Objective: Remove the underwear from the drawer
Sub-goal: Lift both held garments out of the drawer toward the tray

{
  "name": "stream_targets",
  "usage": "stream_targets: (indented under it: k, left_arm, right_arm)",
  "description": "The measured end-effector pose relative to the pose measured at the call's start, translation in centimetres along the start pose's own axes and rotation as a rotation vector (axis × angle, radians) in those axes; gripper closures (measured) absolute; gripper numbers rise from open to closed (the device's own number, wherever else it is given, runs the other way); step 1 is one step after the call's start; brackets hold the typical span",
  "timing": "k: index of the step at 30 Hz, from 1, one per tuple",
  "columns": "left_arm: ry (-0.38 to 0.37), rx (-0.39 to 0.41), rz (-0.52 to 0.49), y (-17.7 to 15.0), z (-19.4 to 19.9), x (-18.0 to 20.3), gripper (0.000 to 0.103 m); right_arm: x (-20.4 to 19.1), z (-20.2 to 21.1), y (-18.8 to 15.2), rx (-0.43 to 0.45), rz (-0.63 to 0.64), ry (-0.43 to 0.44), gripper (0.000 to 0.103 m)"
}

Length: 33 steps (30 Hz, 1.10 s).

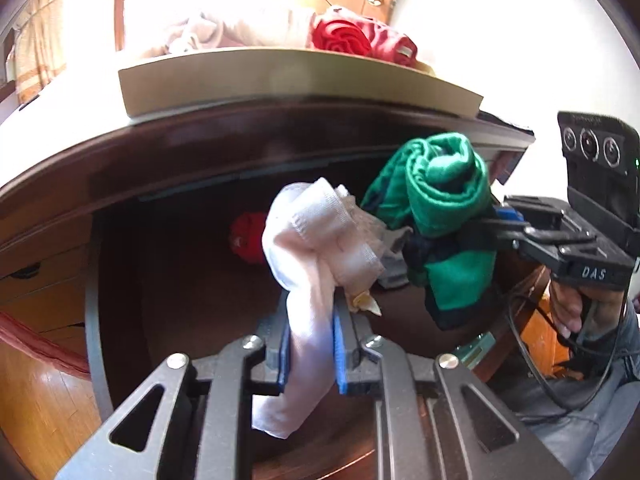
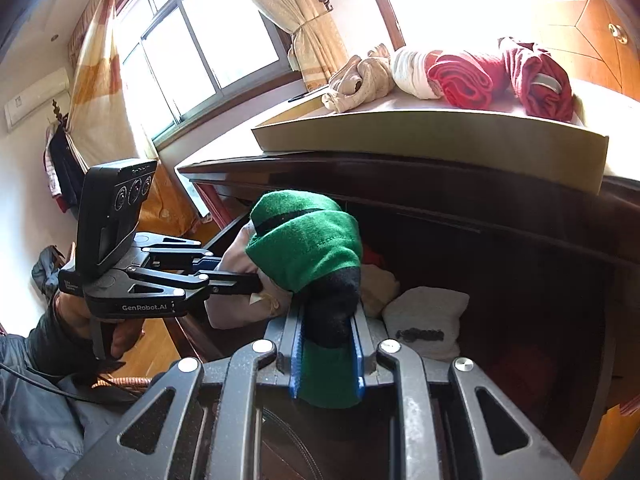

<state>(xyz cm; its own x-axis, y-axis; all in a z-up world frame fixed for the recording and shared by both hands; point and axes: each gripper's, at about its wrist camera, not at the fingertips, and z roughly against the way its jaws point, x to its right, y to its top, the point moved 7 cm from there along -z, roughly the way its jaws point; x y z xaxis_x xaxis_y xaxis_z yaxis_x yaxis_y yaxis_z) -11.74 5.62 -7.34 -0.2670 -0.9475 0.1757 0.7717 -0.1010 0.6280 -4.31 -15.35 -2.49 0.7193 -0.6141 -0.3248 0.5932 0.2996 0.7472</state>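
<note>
While my left gripper (image 1: 310,344) clamps the pale underwear (image 1: 316,232) and my right gripper (image 2: 326,354) the green underwear (image 2: 308,240), the tray (image 2: 432,140) sits above both.

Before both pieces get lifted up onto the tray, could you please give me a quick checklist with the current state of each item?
1. Left gripper clamped on the pale pink rolled underwear: ok.
2. Right gripper clamped on the green rolled underwear with black band: ok.
3. Both pieces raised above the dark wooden drawer: ok.
4. The two bundles apart from each other: not ok, they look to be touching.
5. Free space on the beige flat tray: cannot tell.
6. Drawer emptied: not ok, a white folded piece remains.
</note>
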Motion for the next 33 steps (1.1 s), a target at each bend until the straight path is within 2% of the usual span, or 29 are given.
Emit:
stream_targets:
  k: [4, 15, 24, 33]
  left_arm:
    - [0.031, 0.019, 0.009, 0.8, -0.9, 0.7, 0.088]
    - [0.146, 0.102, -0.012, 1.7, 0.1, 0.4, 0.088]
    - [0.177, 0.168, 0.016, 2.7, 1.2, -0.3, 0.088]
    - [0.213, 0.246, -0.002, 3.4, 2.4, -0.4, 0.088]
  right_arm:
    - [0.2, 0.2, -0.1, 0.022, -0.015, 0.006, 0.082]
    - [0.4, 1.6, -0.3, 0.097, -0.046, 0.015, 0.082]
    - [0.4, 2.8, -0.2, 0.161, -0.049, 0.023, 0.082]
    - [0.1, 4.2, -0.2, 0.225, -0.028, 0.014, 0.082]
